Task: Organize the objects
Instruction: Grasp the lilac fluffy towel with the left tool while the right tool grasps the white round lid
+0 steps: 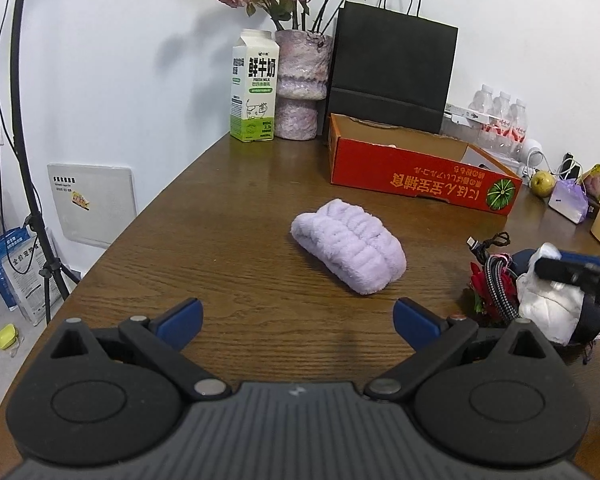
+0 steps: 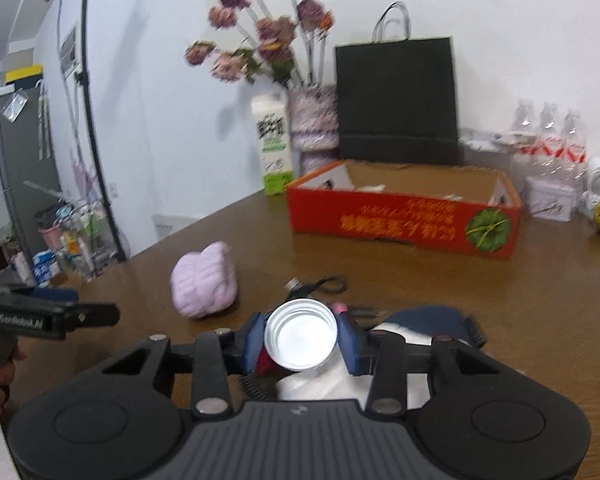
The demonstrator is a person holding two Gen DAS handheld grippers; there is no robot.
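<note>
Right gripper (image 2: 300,338): blue pads closed against both sides of a white round container (image 2: 301,334), its open mouth facing the camera; whether it is a cup or a cap cannot be told. Beneath it lies a pile, largely hidden by the gripper body: white cloth (image 2: 320,386), a dark blue item (image 2: 432,316), a braided cable (image 1: 498,284), something red.

Left gripper (image 1: 298,316): jaws spread wide, nothing between them, bare wooden table (image 1: 220,220) below.

Just beyond it, centre of the table, lies a folded lilac towel (image 1: 350,256). Far right stands an open red cardboard box (image 1: 420,176); its contents are mostly hidden by the wall. Behind it: black paper bag (image 1: 392,80), milk carton (image 1: 254,88), vase of dried roses (image 1: 300,88). The right view is motion-blurred.
</note>
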